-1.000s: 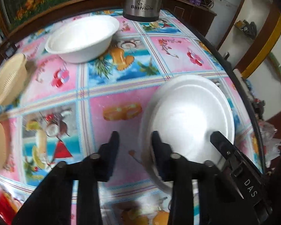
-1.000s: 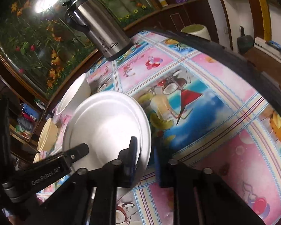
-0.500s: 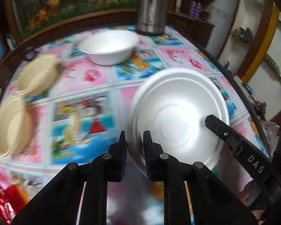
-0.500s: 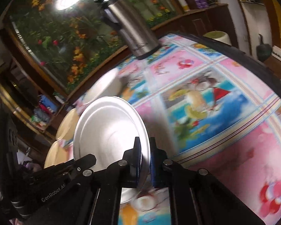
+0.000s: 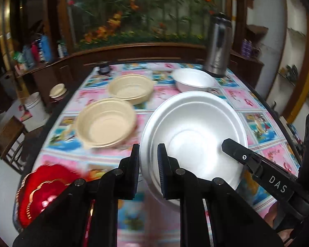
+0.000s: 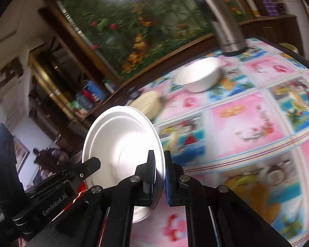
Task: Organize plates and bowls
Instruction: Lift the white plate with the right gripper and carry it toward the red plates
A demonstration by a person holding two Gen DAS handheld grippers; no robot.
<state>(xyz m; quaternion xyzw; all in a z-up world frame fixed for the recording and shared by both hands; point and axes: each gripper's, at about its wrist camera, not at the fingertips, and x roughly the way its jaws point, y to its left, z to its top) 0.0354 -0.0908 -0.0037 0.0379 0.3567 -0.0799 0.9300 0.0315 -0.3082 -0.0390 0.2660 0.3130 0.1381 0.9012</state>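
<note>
Both grippers hold one white foam plate [image 5: 193,135] above the table. My left gripper [image 5: 148,160] is shut on its left rim, and my right gripper [image 6: 159,168] is shut on its right rim, where the plate [image 6: 121,142] also shows. A white bowl [image 5: 192,80] sits at the far side near the flask; it also shows in the right wrist view [image 6: 197,78]. Two beige bowls stand on the left: a near one [image 5: 106,123] and a far one [image 5: 130,88].
A steel flask [image 5: 217,47] stands at the table's far right corner. A red dish [image 5: 43,189] lies at the near left edge. A small dark jar [image 5: 104,68] sits at the far left. The table has a colourful picture cloth [image 6: 247,123].
Both grippers closed on the plate's rims and lifted it off the table. The views rose and pulled back, bringing the beige bowls and red dish into sight.
</note>
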